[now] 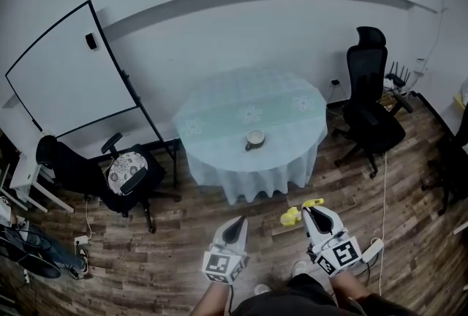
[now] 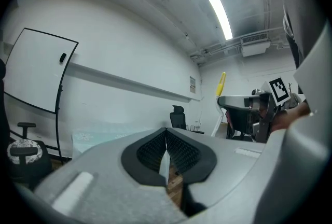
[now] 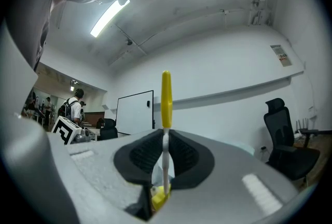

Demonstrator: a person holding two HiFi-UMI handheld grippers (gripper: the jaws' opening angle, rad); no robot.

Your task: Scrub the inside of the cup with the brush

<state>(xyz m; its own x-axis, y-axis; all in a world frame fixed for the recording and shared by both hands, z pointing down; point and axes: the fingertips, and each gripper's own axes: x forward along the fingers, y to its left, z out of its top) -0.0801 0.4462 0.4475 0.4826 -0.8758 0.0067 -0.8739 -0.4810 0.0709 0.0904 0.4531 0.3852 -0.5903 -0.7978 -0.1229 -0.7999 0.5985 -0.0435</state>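
cup (image 1: 255,137): mid-table (image 1: 219,113), probably breakable (steady the rim)
brush (image 3: 166,98): light, skinny; right gripper (image 3: 166,148) clamped on it
left gripper (image 2: 166,137): clenched, empty

The tablecloth (image 1: 219,124) is thin, pale cloth with a printed flower pattern and hangs in soft folds. The floor (image 1: 183,241) is dark wood plank with a slight sheen. The brush (image 3: 166,96) has a smooth, glossy yellow plastic handle. The left gripper (image 2: 166,137) and right gripper (image 3: 166,137) have matt grey plastic bodies. Their pads (image 3: 140,155) are black and finely ribbed. The whiteboard (image 1: 69,73) is smooth.
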